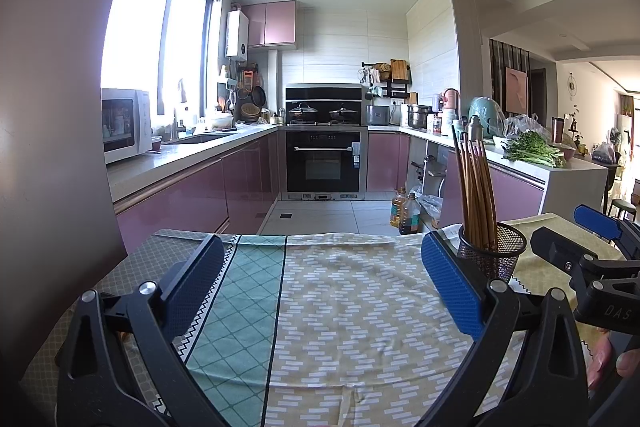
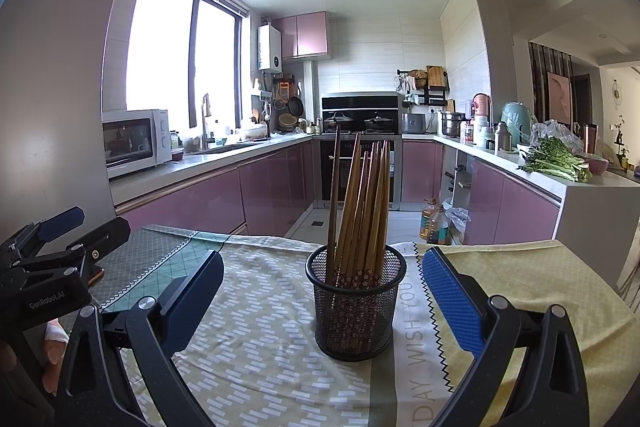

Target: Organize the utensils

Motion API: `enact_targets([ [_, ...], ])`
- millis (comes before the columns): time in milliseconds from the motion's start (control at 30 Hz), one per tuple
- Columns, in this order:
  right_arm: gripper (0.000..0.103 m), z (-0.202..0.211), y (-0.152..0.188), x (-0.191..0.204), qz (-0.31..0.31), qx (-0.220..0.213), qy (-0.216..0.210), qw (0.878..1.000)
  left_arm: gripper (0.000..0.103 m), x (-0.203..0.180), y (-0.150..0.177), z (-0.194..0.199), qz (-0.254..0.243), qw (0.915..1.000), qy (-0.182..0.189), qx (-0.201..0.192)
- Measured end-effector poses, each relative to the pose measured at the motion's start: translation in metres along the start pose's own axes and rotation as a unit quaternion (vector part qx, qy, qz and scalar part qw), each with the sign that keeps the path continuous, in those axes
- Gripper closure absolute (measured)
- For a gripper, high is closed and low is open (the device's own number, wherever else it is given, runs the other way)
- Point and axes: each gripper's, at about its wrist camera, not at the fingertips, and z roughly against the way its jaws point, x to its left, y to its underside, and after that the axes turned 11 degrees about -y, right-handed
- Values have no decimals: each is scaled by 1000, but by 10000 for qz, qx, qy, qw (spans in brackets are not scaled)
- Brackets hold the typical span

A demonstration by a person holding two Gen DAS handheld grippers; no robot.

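Brown wooden chopsticks [image 2: 362,211] stand bundled in a black mesh cup [image 2: 354,303] at frame centre on the patterned-cloth table [image 2: 248,339]. Right tool [image 2: 322,291] flanks it, released; left tool [image 1: 320,283] released, empty. A careless nudge could topple the top-heavy cup.

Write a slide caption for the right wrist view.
Open right gripper frames a black mesh holder of wooden chopsticks on a patterned tablecloth.

Left gripper [image 1: 320,283] low in frame, jaws spread wide, right gripper [image 2: 322,287] likewise, both empty, side by side
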Motion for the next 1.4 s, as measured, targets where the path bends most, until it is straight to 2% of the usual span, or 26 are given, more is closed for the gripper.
enact_targets([
  [733, 7, -1, 1, 4, 74, -74, 66, 9999, 6, -5, 12, 0, 23, 10000, 39, 77],
  [1400, 7, 0, 1, 3, 57, -56, 62, 9999, 6, -5, 9, -1, 15, 10000, 32, 72],
])
